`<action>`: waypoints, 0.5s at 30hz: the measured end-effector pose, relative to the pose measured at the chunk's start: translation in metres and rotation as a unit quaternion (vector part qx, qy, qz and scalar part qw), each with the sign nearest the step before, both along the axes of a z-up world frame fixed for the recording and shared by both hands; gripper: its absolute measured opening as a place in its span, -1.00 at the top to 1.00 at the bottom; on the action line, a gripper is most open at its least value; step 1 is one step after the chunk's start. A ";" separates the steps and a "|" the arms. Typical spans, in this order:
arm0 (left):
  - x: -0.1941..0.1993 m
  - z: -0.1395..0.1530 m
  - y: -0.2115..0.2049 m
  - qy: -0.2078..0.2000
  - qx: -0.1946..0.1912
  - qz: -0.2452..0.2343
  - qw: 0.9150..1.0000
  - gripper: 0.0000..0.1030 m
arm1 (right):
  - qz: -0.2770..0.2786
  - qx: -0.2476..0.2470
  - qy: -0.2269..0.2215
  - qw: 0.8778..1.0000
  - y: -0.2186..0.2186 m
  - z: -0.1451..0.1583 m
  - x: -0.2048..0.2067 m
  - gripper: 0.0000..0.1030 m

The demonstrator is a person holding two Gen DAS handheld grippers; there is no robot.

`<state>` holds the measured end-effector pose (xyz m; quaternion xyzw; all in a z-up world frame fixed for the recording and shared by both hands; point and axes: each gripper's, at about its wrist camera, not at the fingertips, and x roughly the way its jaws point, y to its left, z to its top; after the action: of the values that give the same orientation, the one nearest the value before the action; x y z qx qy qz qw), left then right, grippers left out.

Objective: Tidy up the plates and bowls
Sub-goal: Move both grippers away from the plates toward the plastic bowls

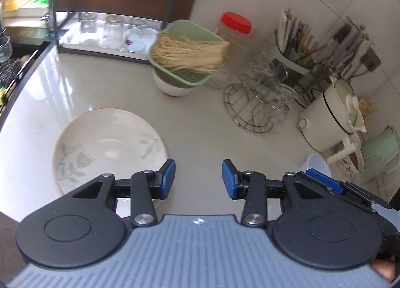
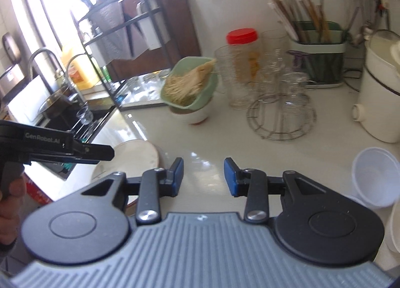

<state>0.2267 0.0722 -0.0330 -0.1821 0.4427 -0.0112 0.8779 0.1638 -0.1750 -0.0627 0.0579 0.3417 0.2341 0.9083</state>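
A white plate with a grey-green leaf pattern (image 1: 110, 148) lies on the pale counter (image 1: 200, 122), left of centre in the left wrist view. My left gripper (image 1: 198, 179) is open and empty, just right of the plate's near edge. A white bowl (image 1: 172, 86) stands further back with a green strainer of dry noodles (image 1: 185, 52) on it. In the right wrist view my right gripper (image 2: 203, 176) is open and empty above the counter. The plate (image 2: 136, 155) shows to its left, partly hidden by the left gripper's body (image 2: 55, 149). The bowl (image 2: 197, 114) stands beyond.
A wire rack with glasses (image 1: 257, 102), a red-lidded jar (image 1: 235, 27), a chopstick holder (image 1: 297, 50) and a white cooker (image 1: 332, 117) stand at the right. A white plastic cup (image 2: 372, 178) lies near right. A black shelf with glasses (image 1: 112, 32) and the sink (image 2: 72, 112) are at the left.
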 end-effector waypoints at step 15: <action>0.066 -0.017 -0.119 0.038 0.027 -0.144 0.989 -0.23 | -0.129 -0.011 0.031 0.991 -0.086 -0.016 -0.013 0.24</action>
<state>0.2928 -0.0470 -0.0499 -0.0929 0.4975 -0.1181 0.8543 0.1512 -0.2608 -0.0785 0.0986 0.3615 0.1096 0.9206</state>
